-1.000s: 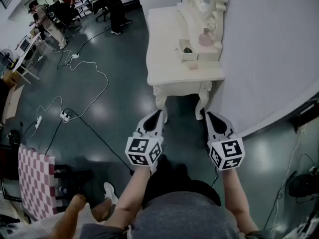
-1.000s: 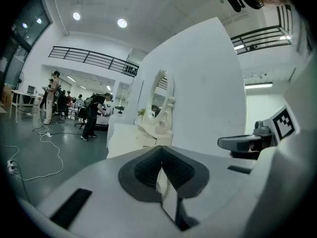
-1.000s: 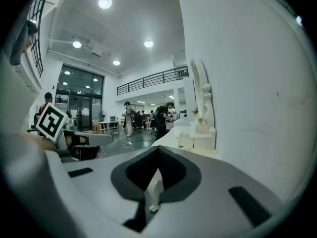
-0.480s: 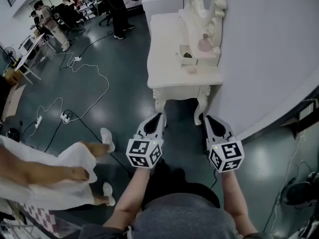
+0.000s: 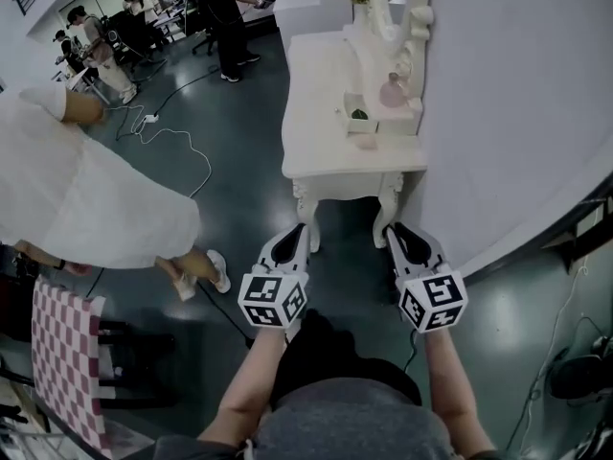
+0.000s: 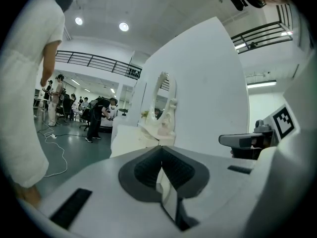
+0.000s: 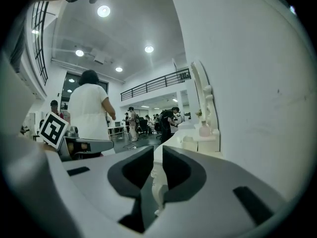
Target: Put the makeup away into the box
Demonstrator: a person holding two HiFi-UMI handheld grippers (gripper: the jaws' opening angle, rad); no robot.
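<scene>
Makeup [image 5: 394, 91] on table [image 5: 321, 94], far beyond left tongs [image 5: 300, 227], just-opened empty right tongs [image 5: 390, 227].

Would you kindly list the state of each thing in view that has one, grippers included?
left gripper: shut, nothing between its jaws.
right gripper: slightly open and empty; its jaws have just been opening.
small box: open-topped, on the dressing table, something dark inside.
pink bottle: upright on the table's raised shelf.
small pink item: lying on the tabletop, outside the box.
</scene>
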